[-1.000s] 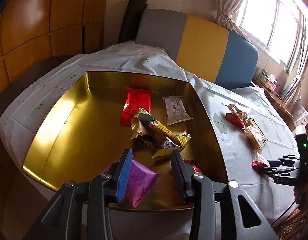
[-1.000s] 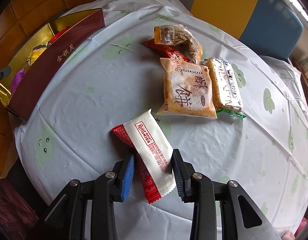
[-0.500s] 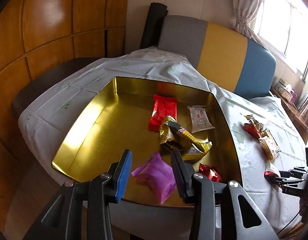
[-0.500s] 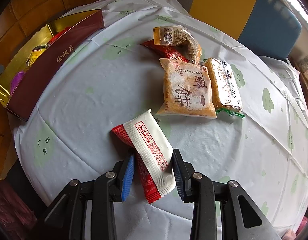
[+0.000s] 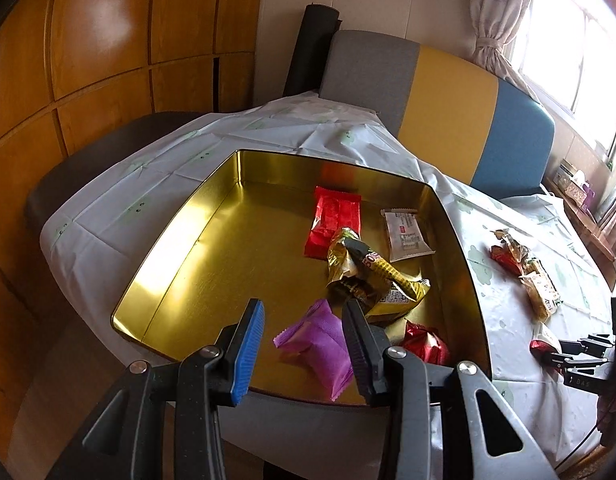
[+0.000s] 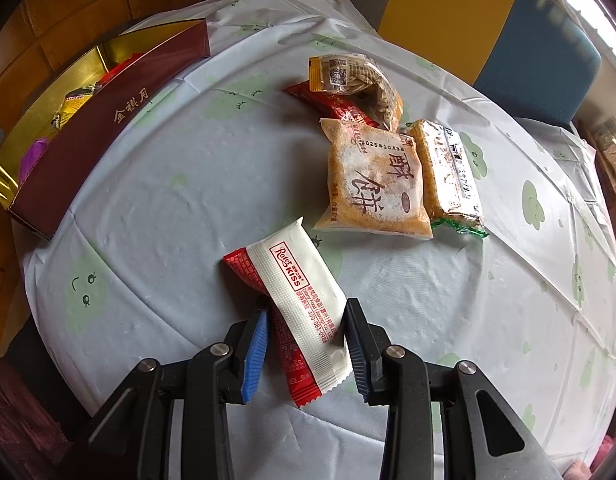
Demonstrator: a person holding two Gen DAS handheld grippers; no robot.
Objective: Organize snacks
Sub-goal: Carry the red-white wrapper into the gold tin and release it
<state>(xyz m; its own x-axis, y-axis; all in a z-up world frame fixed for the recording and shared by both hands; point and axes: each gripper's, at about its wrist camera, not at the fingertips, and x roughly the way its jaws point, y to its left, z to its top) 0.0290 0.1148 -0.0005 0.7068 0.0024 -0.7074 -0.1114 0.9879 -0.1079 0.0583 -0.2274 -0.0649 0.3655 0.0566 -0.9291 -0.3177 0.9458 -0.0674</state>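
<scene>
Right gripper point(image 6: 306, 344) spread, straddling the red-and-white wafer packet point(image 6: 298, 306) flat on the tablecloth point(image 6: 188, 208); not pinched yet. Left gripper point(image 5: 304, 344) spread, empty, above the gold tin point(image 5: 196, 256). My worry: slick film skids as jaws close, or only the crimped end catches.

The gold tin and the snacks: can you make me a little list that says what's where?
tin: open, gold inside, on the table
in tin: purple packet, red packet, white packet, gold wrapper
left gripper: open, empty, above the purple packet
right gripper: open, jaws around the white-and-red packet
on table: four more packets
</scene>
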